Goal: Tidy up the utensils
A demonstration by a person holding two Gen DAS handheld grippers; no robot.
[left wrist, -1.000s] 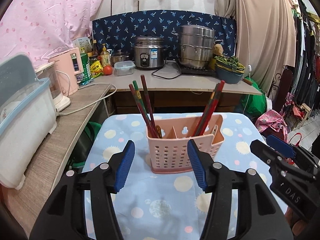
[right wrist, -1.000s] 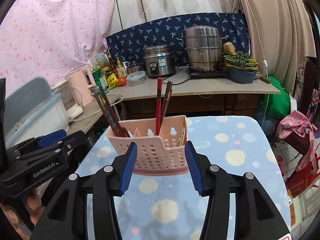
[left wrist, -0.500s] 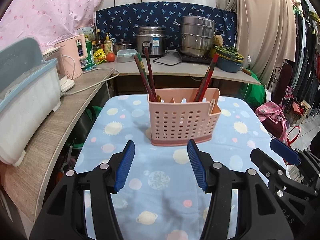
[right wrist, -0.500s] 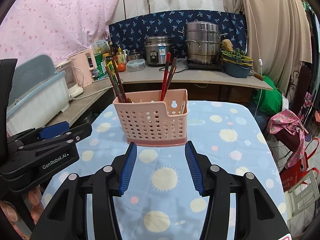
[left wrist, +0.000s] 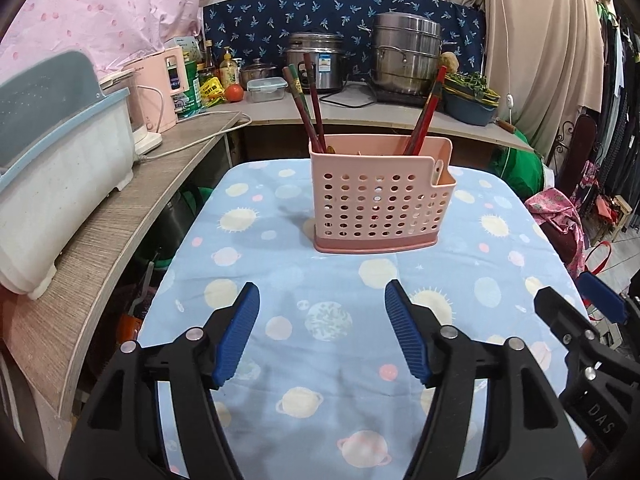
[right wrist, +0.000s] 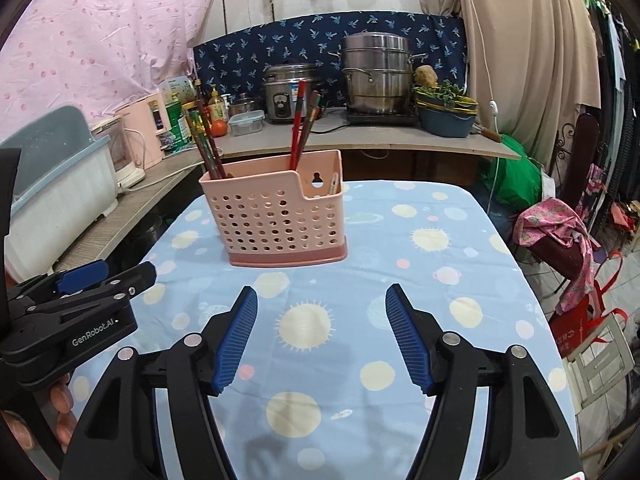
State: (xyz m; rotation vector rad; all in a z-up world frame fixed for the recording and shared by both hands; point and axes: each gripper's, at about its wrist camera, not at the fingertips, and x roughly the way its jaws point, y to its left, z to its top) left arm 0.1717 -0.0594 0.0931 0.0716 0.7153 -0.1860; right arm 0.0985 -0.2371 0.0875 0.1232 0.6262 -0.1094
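We see a pink perforated utensil holder [left wrist: 382,196] standing upright on a table covered with a light blue cloth [left wrist: 328,344] printed with suns and planets; in the left wrist view it sits just above the centre of the frame, and in the right wrist view it sits left of centre in the middle band. Dark red chopsticks [left wrist: 310,108] lean out of its left compartment, and another bunch of red chopsticks [left wrist: 426,110] leans out toward the right; in the right wrist view a low side pocket at the holder's right end holds something pale that we cannot identify. The left gripper [left wrist: 322,336] fills the bottom of its own view, its blue-padded jaws apart and widening, with only bare cloth between them, well short of the holder. The right gripper [right wrist: 322,336] fills the bottom of its own view in the same way, jaws spreading with nothing between them. Each gripper also shows at the edge of the other's frame: the right one at the lower right of the left view, the left one at the lower left of the right view, where fingertips [right wrist: 60,404] of a hand show beneath it. Behind the table, across the upper middle, a counter carries a rice cooker [left wrist: 316,62] and a stacked steel steamer [left wrist: 406,58].
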